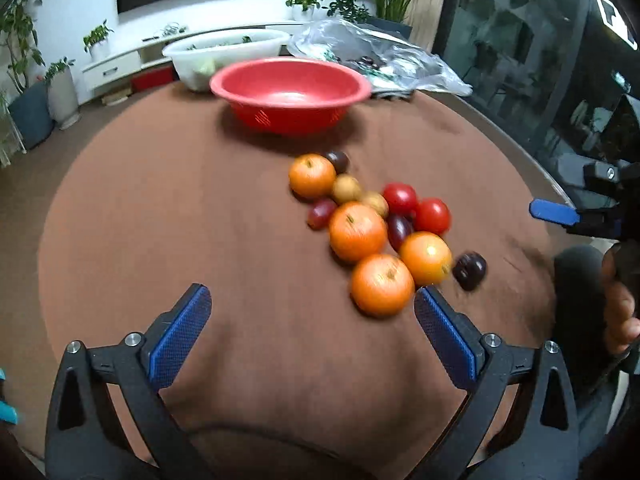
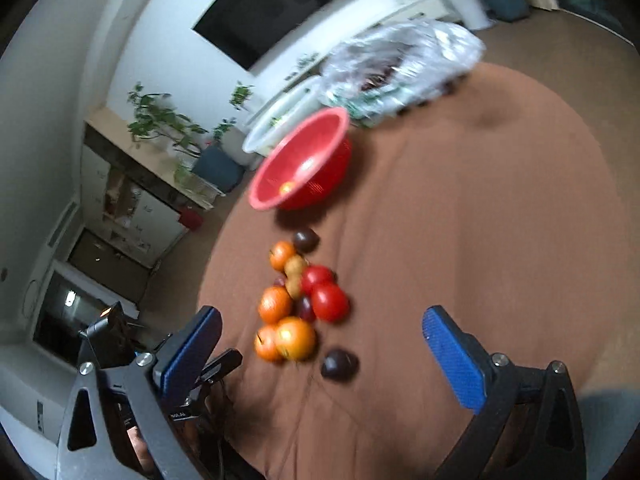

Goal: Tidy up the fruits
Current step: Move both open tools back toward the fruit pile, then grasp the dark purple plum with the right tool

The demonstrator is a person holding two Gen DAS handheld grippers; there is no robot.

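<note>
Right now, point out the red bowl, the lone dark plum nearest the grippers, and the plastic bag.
red bowl [image 1: 224, 87]: left wrist view, on its near left rim.
dark plum [image 2: 338, 364]: right wrist view, on its middle.
plastic bag [image 1: 400, 60]: left wrist view, on its crumpled top.

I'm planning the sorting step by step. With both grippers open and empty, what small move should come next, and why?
Probably lower the left gripper onto the nearest orange and close. That orange sits just ahead, by its right finger; the red bowl holds only one small fruit, and the rest of the pile lies on the brown tablecloth.
</note>
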